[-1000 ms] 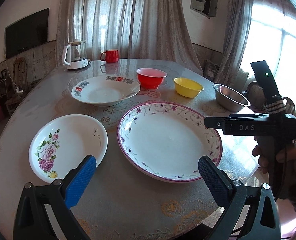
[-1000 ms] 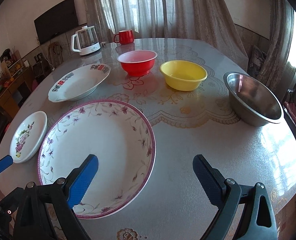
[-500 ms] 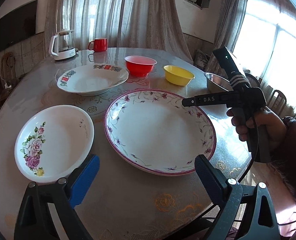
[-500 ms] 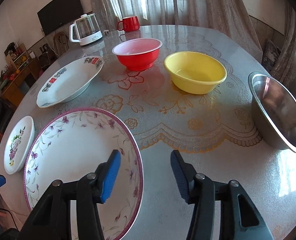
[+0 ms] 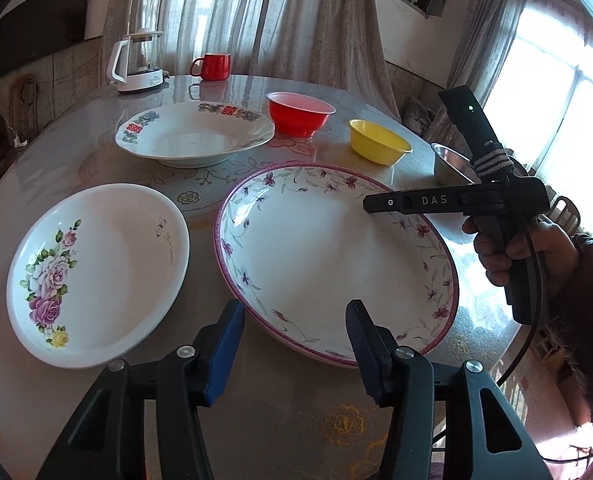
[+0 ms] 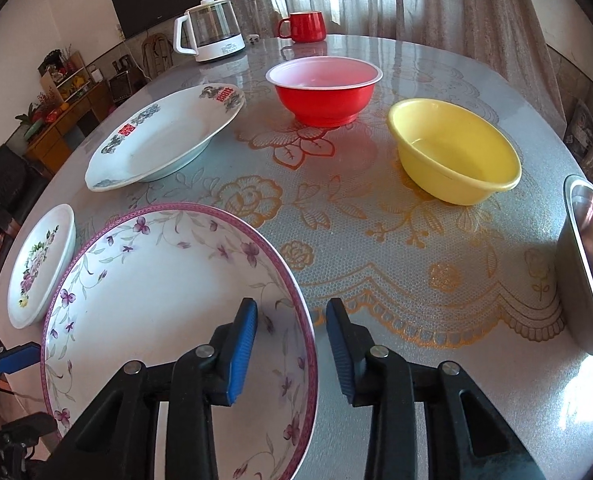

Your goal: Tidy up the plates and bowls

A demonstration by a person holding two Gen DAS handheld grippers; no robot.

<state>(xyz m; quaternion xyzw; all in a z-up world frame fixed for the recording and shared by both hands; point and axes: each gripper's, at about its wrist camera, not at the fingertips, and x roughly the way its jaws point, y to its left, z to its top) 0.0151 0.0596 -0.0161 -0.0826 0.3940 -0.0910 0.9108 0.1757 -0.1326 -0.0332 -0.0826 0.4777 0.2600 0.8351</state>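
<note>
A large plate with a purple flowered rim (image 5: pixel 328 248) (image 6: pixel 168 300) lies nearest me. My left gripper (image 5: pixel 292 340) hangs over its near rim with jaws closing, and the pads do not touch it. My right gripper (image 6: pixel 292 340) straddles its right rim, also closing, with gaps on both sides. A rose plate (image 5: pixel 104 264) lies to the left and a red-lettered plate (image 5: pixel 192 136) behind. Red bowl (image 6: pixel 324 92), yellow bowl (image 6: pixel 452 152) and steel bowl (image 6: pixel 588 264) stand further back and right.
A white kettle (image 5: pixel 136 60) and a red mug (image 5: pixel 212 66) stand at the table's far edge. A hand (image 5: pixel 516 248) holds the right gripper's handle above the plate's right side. The table's front edge (image 5: pixel 336 440) runs just under my left gripper.
Both pairs of jaws have narrowed from wide open. The right gripper has moved in and down onto the large plate's right rim. The left gripper has sunk slightly toward the plate's near rim.
</note>
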